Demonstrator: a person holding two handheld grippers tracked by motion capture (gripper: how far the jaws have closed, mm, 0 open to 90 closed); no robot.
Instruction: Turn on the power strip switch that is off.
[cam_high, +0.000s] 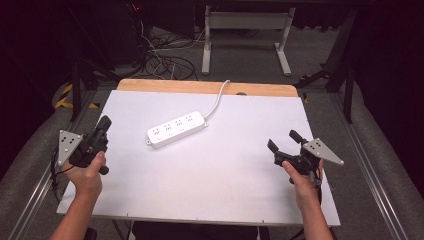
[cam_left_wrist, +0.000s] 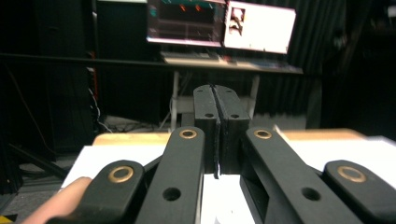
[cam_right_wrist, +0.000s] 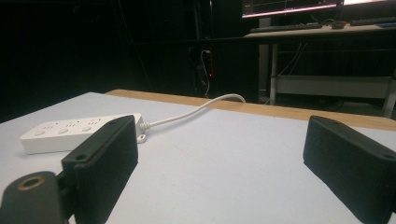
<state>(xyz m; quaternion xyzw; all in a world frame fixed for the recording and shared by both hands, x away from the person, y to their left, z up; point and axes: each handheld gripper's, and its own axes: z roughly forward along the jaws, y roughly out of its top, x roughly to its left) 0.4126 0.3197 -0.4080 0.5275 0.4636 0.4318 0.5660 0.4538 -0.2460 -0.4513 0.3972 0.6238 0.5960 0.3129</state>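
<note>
Meanwhile: Tongs Flank a Power Strip

At the tabletop's (cam_high: 200, 190) 8 o'clock, the left tongs (cam_high: 104, 122) are closed tight on nothing. At 4 o'clock, the right tongs (cam_high: 283, 140) gape wide, empty. Farther off, toward 11 o'clock, the white power strip (cam_high: 176, 129) lies flat, its cord (cam_high: 217, 100) running over the far edge.

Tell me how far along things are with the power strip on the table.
Nothing looks done yet: the white power strip lies on the white table with every socket empty, and its cord trails off the far edge. In hand: nothing. The left gripper hovers at the left edge, jaws shut and empty; the right gripper waits at the right, jaws open and empty. Reaching the strip is all still ahead.
</note>
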